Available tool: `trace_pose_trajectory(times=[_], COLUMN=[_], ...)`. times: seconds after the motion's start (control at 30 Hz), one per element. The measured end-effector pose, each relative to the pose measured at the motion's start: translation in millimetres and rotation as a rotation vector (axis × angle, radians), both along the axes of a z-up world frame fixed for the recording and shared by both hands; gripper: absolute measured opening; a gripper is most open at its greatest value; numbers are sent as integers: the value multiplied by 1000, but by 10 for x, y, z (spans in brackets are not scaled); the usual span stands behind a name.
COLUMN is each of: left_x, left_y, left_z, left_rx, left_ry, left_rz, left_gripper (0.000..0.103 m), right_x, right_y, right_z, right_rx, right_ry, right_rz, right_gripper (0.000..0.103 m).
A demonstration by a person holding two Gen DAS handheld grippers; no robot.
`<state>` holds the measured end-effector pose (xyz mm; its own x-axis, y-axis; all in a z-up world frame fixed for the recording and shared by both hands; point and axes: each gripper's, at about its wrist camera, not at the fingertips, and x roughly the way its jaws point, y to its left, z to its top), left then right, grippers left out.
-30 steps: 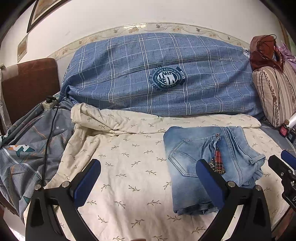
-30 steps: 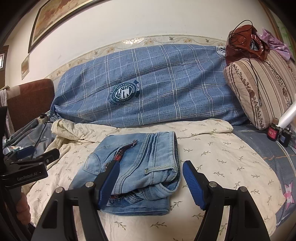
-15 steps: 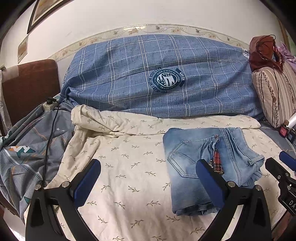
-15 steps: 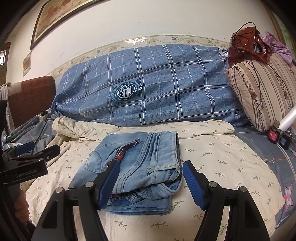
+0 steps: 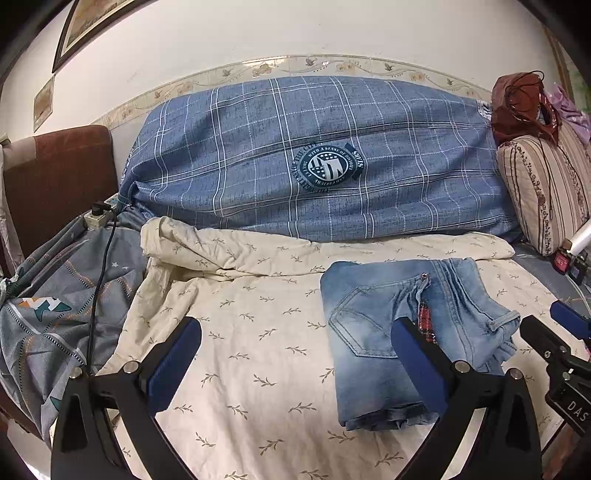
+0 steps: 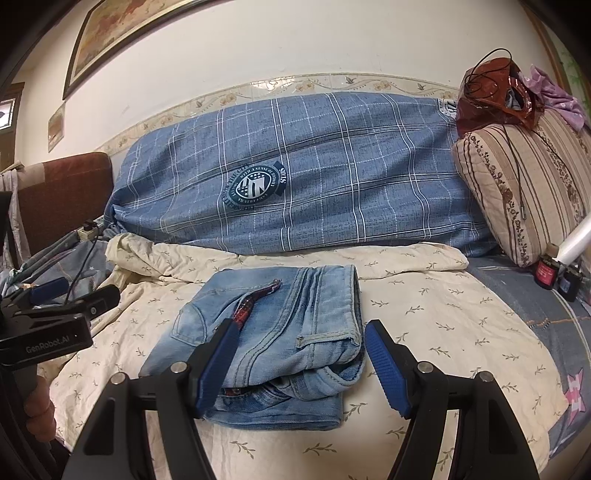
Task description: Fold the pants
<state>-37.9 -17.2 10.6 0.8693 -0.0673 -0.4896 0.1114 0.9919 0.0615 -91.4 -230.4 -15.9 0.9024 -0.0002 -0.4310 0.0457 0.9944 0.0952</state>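
Cream leaf-print sheet carries folded jeans, long axis running toward the blue plaid bolster. Left gripper and right gripper both released, empty.

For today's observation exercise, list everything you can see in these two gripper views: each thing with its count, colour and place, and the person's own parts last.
jeans: one, light blue, folded on the cream sheet
cream sheet: one, leaf print, spread over the bed
plaid bolster: one, blue, along the wall
striped pillow: one, beige and brown, right end
red-brown bag: one, on the striped pillow
grey quilt: one, patterned, left side
power strip: one, pale, with black cable, left
framed picture: one, on the wall
left gripper: black with blue pads, open, empty
right gripper: black with blue pads, open, over the jeans
hand: one, holding the left gripper's handle
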Motion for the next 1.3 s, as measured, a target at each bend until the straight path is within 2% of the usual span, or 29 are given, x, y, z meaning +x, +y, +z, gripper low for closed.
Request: trace_pose_trajectory(times=[0.73, 0.9, 1.3], left_x=[-87, -90, -64], left_y=[-82, -61, 2], left_z=[59, 71, 64], left_rx=[0, -5, -6], left_ry=[-25, -26, -27], left_rz=[-40, -37, -25], left_gripper=[102, 102, 102], right_x=[-21, -47, 49], right_y=[24, 17, 69], right_z=[7, 31, 7], right_rx=[-22, -23, 2], right_ry=[-14, -34, -14], right_rz=[7, -7, -11], right_gripper=[74, 74, 74])
